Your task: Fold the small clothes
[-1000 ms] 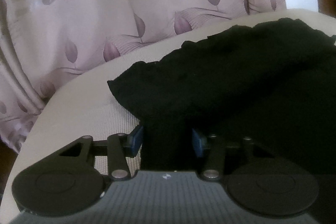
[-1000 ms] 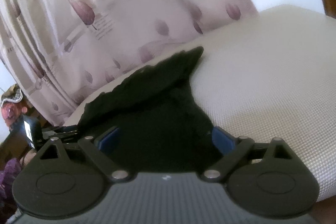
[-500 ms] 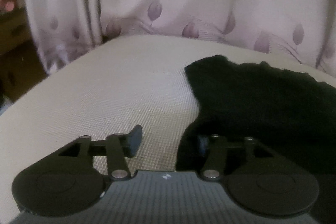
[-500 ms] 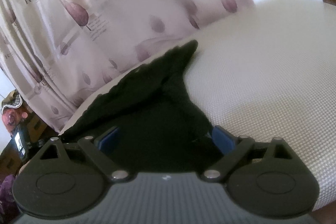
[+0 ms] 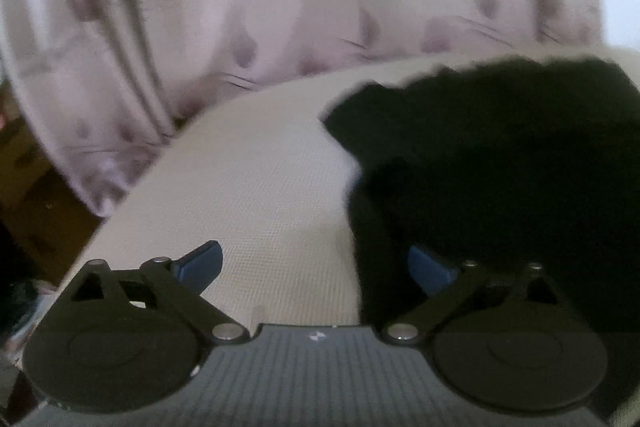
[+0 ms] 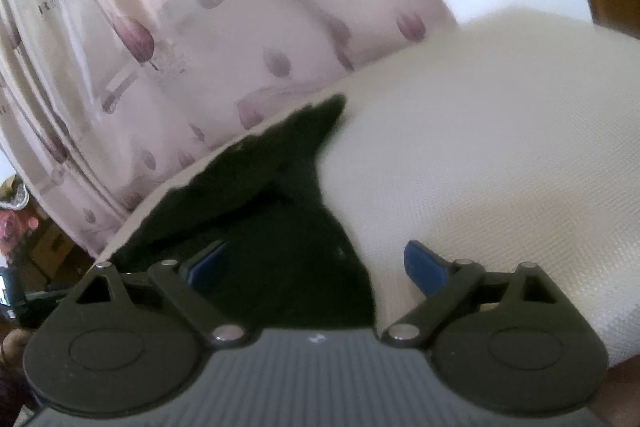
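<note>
My left gripper (image 5: 314, 267), jaws just sprung wide, is showing the black garment (image 5: 500, 155) beside bare cushion (image 5: 256, 187). Only my right gripper (image 6: 316, 267), gaping too, is straddling the cloth's corner.

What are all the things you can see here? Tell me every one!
black garment: one, black, crumpled on the cream cushion, partly between each gripper's blue pads
cream cushion: one, cream woven fabric, under the garment
curtain: one, pale pink with purple leaf prints, hanging behind the cushion
clutter: a few blurred things, pinkish and brown, far left edge of the right wrist view, too small to tell
left gripper: one, black with blue pads, jaws wide after just opening, garment edge lying loose between them
right gripper: one, black with blue pads, jaws wide, garment lying between them but not pinched
</note>
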The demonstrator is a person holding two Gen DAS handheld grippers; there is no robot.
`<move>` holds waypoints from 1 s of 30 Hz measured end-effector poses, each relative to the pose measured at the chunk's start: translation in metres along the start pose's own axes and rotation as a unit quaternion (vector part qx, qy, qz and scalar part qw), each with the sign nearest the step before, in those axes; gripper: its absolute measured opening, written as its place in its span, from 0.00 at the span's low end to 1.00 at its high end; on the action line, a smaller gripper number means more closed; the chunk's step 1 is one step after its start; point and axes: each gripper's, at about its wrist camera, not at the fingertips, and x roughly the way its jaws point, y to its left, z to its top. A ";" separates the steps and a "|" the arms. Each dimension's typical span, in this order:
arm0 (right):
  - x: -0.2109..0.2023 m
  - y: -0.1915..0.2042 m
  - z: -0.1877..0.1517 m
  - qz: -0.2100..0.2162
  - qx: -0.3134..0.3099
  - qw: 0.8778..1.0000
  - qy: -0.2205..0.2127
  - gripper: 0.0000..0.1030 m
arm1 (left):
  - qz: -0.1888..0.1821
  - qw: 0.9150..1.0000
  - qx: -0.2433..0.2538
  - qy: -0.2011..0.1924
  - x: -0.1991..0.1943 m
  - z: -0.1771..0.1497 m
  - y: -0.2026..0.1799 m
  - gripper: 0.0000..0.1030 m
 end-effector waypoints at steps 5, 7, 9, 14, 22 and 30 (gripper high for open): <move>0.001 0.004 -0.011 0.003 -0.033 0.999 0.022 0.93 | -0.040 0.999 -0.019 0.021 -0.010 -0.026 0.012 0.93; 0.004 0.012 -0.015 0.000 -0.063 0.998 0.028 0.93 | -0.061 0.997 -0.050 0.021 -0.013 -0.031 0.020 0.90; 0.008 0.018 -0.018 -0.005 -0.089 0.996 0.030 0.93 | -0.091 0.991 -0.091 0.034 -0.011 -0.036 0.027 0.86; 0.015 0.027 -0.020 -0.010 -0.119 0.992 0.047 0.22 | -0.112 0.988 -0.104 0.026 -0.017 -0.040 0.032 0.61; 0.010 0.018 -0.008 0.024 -0.053 0.996 0.067 0.13 | -0.143 0.986 -0.079 0.037 -0.025 -0.036 0.027 0.09; 0.008 0.015 0.005 0.044 -0.026 0.996 0.066 0.13 | -0.144 0.985 -0.082 0.055 -0.018 -0.031 0.039 0.72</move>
